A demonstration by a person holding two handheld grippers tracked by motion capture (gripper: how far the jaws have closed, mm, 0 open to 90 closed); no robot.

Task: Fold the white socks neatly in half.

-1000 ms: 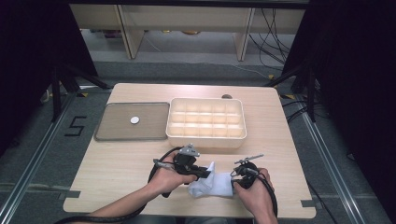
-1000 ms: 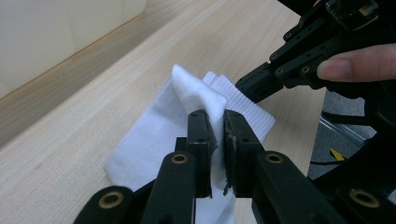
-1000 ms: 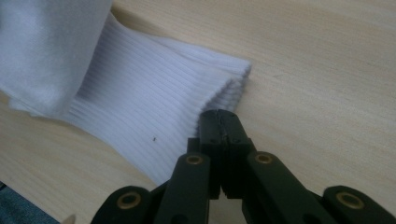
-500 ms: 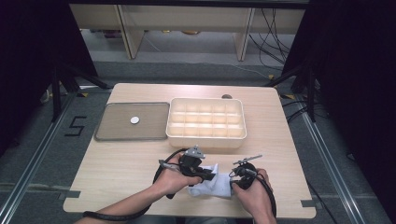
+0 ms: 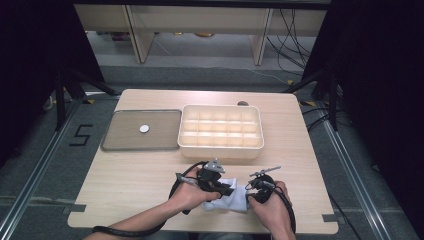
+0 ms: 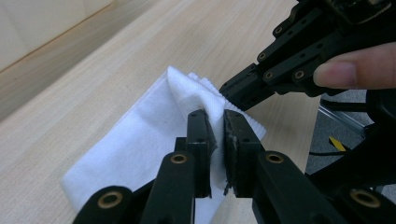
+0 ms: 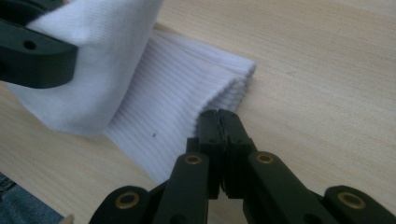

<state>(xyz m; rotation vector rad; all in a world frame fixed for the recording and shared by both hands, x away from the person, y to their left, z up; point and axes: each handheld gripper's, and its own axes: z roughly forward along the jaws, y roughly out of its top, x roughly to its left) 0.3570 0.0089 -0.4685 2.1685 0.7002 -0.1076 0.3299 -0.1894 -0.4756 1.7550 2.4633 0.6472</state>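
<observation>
A white sock [image 5: 231, 201] lies near the table's front edge, between my two hands. My left gripper [image 5: 234, 191] comes in from the left and is shut on a raised fold of the sock [image 6: 140, 130]; cloth shows between its jaws [image 6: 215, 116]. My right gripper [image 5: 248, 195] comes from the right. Its jaws are closed together at the edge of the ribbed cuff [image 7: 173, 93], and the cuff bunches into its tips [image 7: 218, 114]. In the left gripper view the right gripper [image 6: 229, 88] meets the sock's lifted peak. The left gripper [image 7: 37, 56] presses the cloth at upper left.
A cream compartment tray [image 5: 220, 148] stands at the table's middle back. Left of it lies a flat grey tray [image 5: 112, 145] with a small white disc [image 5: 144, 128]. A small dark object [image 5: 243, 103] sits at the far edge. The front edge is close under both hands.
My left gripper has shifted a little to the right on the sock. The right gripper has stayed where it was.
</observation>
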